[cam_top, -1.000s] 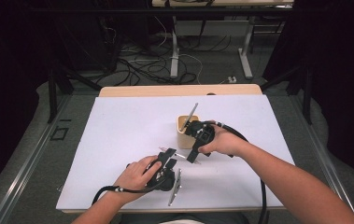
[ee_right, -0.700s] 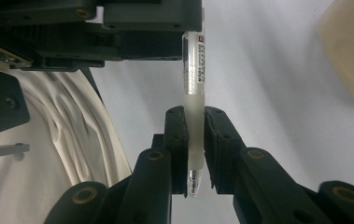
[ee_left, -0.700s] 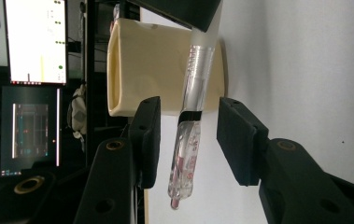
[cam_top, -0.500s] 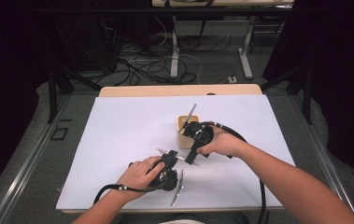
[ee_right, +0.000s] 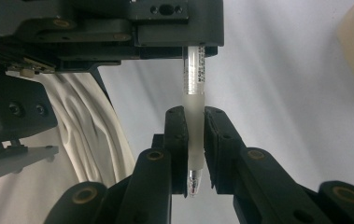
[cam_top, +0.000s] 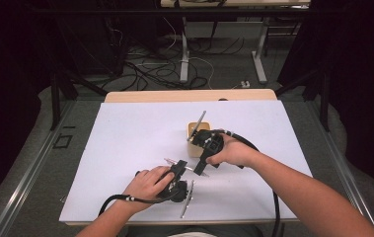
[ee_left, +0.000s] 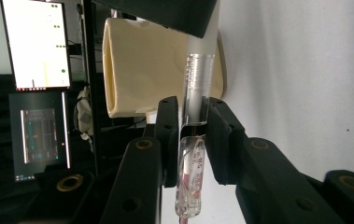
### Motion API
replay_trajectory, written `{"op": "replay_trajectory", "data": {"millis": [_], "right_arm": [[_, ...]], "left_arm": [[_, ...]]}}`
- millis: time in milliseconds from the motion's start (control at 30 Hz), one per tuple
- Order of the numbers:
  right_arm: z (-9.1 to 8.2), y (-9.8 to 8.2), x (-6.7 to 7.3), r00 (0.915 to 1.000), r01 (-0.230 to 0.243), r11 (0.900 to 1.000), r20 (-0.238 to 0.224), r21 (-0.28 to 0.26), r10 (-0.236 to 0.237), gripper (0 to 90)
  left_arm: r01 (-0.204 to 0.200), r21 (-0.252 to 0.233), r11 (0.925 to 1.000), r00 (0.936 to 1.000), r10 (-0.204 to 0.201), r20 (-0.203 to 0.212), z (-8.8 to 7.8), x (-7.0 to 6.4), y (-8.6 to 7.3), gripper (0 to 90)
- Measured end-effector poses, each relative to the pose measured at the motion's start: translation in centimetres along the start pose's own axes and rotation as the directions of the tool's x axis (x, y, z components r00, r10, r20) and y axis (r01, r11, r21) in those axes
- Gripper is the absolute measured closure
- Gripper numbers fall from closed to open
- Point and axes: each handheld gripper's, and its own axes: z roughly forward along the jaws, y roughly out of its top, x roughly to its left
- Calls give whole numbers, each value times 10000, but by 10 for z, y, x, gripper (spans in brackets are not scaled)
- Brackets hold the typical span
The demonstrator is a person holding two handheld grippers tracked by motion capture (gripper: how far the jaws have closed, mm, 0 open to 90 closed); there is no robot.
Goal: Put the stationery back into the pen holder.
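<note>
A white table top (cam_top: 125, 148) fills the near part of a dim room, with a wooden strip along its far edge and loose cables on the grey floor behind it.

The thing in hand is a clear pen (cam_top: 187, 167), held level above the board just in front of the wooden cup (cam_top: 193, 129). Both grippers have it — one at each end. In the left gripper view the pen (ee_left: 193, 140) runs up between the two black jaws, which have just been closing and now press on its clear clip end, a red-marked tube showing inside. In the right gripper view the frosted barrel (ee_right: 194, 121) is clamped between that gripper's jaws, its metal tip poking out below them and its printed end reaching the other gripper's body above.

The left gripper (cam_top: 177, 172) sits in front of the cup and a little to the left of it, the hand wrapped around it. The right gripper (cam_top: 205, 155) is just in front of the cup, nearly touching it.

A grey pen (cam_top: 197, 126) stands tilted in the cup. Another pen (cam_top: 187, 198) lies flat on the board, well in front of the cup, beside the left gripper.
</note>
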Motion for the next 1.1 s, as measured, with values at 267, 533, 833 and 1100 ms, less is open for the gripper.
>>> {"op": "replay_trajectory", "data": {"millis": [267, 533, 833, 1100], "right_arm": [[0, 0, -1, 10000, -54, 10000, -39, -43, 53, 803], [1, 0, 0, 10000, -56, 9998, 18, -178, 57, 802], [1, -1, 2, 9999, 142, 9997, 83, -194, -140, 737], [3, -7, 2, 9985, 325, 9990, 452, -307, -311, 608]], "left_arm": [[69, 148, 9999, 9999, -71, 148, 0, 0, 1, 790], [185, 154, 9997, 9996, -188, 193, 0, -1, 1, 791], [-237, 733, 9970, 9986, 201, 491, 0, 2, -1, 792], [557, 499, 9972, 9977, -575, 350, 4, 0, -7, 792]]}}
